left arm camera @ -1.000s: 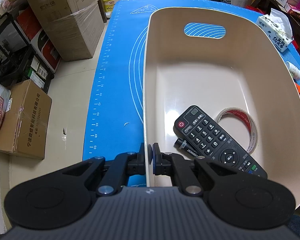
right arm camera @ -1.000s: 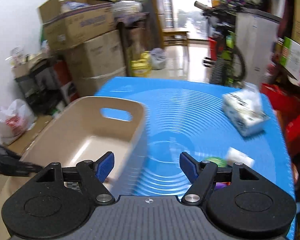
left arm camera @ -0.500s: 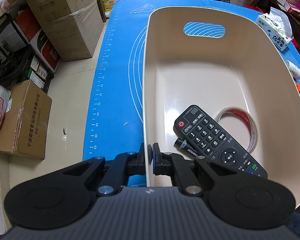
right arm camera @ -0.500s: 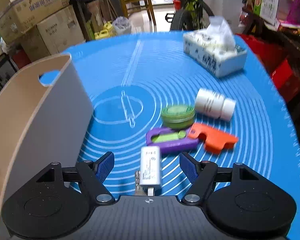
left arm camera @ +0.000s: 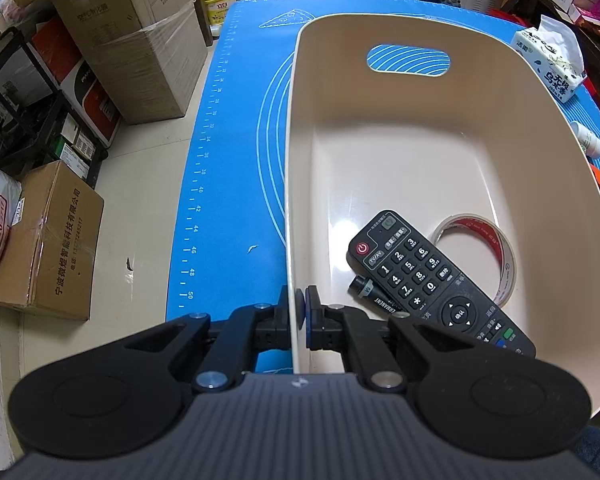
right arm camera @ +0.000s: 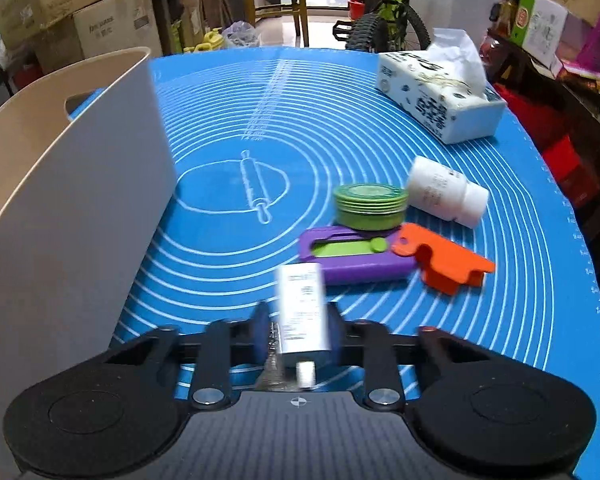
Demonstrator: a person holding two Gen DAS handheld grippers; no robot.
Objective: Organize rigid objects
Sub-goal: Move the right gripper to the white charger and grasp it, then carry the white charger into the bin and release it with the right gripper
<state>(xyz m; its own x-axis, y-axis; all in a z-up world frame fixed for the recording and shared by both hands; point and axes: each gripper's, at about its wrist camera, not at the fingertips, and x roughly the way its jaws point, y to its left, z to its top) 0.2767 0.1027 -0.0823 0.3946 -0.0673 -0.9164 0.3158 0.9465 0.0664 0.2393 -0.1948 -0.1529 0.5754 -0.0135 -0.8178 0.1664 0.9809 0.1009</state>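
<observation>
Over on the left, the left gripper (left arm camera: pixel 298 312) comes in low and level along the near left wall of the beige bin (left arm camera: pixel 420 120), its 2 fingers clamped on that wall, 1 outside and 1 inside. The bin stands on the blue mat (left arm camera: pixel 236 152). Down in its near end lies a black remote (left arm camera: pixel 432 280), with a black marker (left arm camera: pixel 376 298) tucked under its left edge and a roll of tape (left arm camera: pixel 484 252) lying flat just behind it, partly covered by the remote.

Moving right, the bin's grey outer wall (right arm camera: pixel 72 208) rises beside the right gripper (right arm camera: pixel 298 330). That gripper is held low over the mat (right arm camera: pixel 236 120), pointing toward the far side of the table, and its 2 fingers are pressed against the sides of a small white charger (right arm camera: pixel 302 312), whose plug end faces the camera. The charger is blurred, so I cannot tell whether it touches the mat.

Just beyond it sit a purple-and-green utility knife (right arm camera: pixel 352 254), a green round tin (right arm camera: pixel 370 206) touching the knife's far edge, and an orange plastic piece (right arm camera: pixel 444 260) against the knife's right end. A white bottle (right arm camera: pixel 446 192) lies on its side beside the tin. Farther right is a tissue box (right arm camera: pixel 436 94).
</observation>
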